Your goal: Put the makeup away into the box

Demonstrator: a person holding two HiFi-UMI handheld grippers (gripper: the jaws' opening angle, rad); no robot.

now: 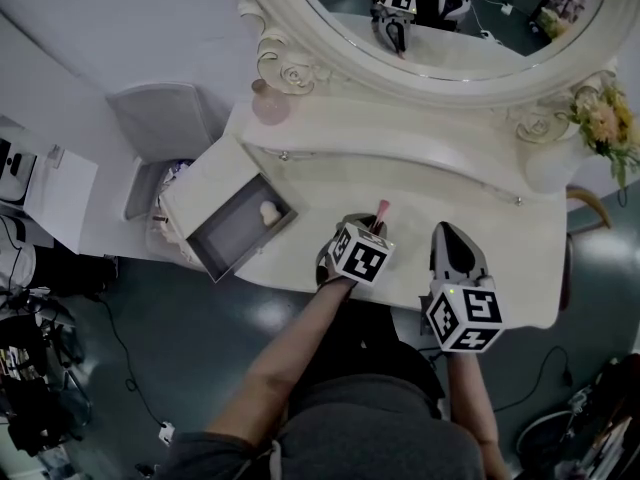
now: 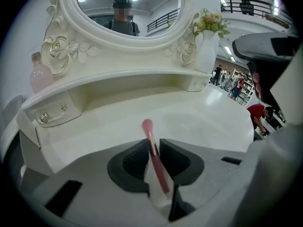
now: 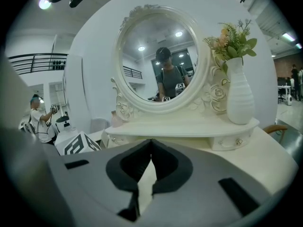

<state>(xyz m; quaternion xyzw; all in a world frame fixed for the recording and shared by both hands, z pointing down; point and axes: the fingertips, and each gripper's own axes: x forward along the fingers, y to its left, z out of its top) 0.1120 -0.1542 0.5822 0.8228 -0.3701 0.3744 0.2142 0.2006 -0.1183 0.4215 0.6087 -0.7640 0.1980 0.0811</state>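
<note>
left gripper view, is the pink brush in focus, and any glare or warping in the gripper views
Left gripper view: the pink brush between the jaws is fairly sharp, the tabletop shows a soft sheen, corners go black. Right gripper view: the white wall bows from the wide lens, and a ceiling lamp flares at top left.

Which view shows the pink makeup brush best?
The left gripper view: the pink makeup brush shows at full length, pinched between the fingers, head pointing away. The head view shows only its pink tip poking past the left gripper. The right gripper view doesn't show it.
</note>
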